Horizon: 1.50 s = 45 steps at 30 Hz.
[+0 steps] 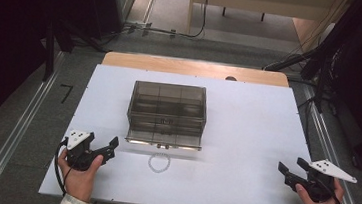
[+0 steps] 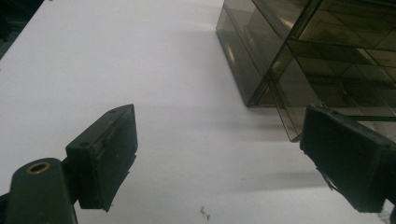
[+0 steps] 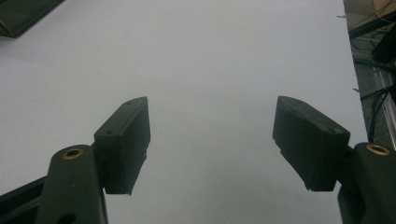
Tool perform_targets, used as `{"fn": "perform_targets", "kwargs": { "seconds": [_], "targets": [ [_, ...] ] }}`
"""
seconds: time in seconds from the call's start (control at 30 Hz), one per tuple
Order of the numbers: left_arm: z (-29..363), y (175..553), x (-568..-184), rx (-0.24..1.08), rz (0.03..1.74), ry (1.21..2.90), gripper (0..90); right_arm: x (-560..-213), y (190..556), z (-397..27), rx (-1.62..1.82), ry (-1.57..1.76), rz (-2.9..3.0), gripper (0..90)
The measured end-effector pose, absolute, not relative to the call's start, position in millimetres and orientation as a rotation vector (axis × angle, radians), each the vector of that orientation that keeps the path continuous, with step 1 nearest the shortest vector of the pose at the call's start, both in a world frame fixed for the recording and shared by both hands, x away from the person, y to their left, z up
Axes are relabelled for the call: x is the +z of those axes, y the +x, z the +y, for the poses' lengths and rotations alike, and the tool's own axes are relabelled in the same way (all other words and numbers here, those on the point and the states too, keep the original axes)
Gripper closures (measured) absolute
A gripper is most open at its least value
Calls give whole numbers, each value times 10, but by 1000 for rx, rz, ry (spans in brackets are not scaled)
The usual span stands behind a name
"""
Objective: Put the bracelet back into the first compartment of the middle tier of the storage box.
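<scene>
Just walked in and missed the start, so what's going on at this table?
A person sits at a white table with a black two-jaw gripper in each hand. The left gripper and the right gripper both rest near the table's front edge, jaws open and holding nothing. Between them stands a smoky transparent plastic box with compartments, and just in front of it lies a small ring of clear beads. Nothing is being touched.
</scene>
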<state>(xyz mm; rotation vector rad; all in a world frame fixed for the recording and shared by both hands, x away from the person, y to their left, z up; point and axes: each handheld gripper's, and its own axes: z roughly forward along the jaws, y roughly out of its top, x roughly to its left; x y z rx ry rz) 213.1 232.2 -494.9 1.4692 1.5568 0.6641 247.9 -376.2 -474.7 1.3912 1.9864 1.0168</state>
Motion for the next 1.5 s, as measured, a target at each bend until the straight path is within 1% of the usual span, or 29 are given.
{"fn": "perform_targets", "kwargs": {
  "seconds": [1.5],
  "targets": [
    [2218, 2122, -4946, 636, 1503, 1506, 117, -4749, 2475, -3786, 1016, 1401, 1978, 255]
  ]
}}
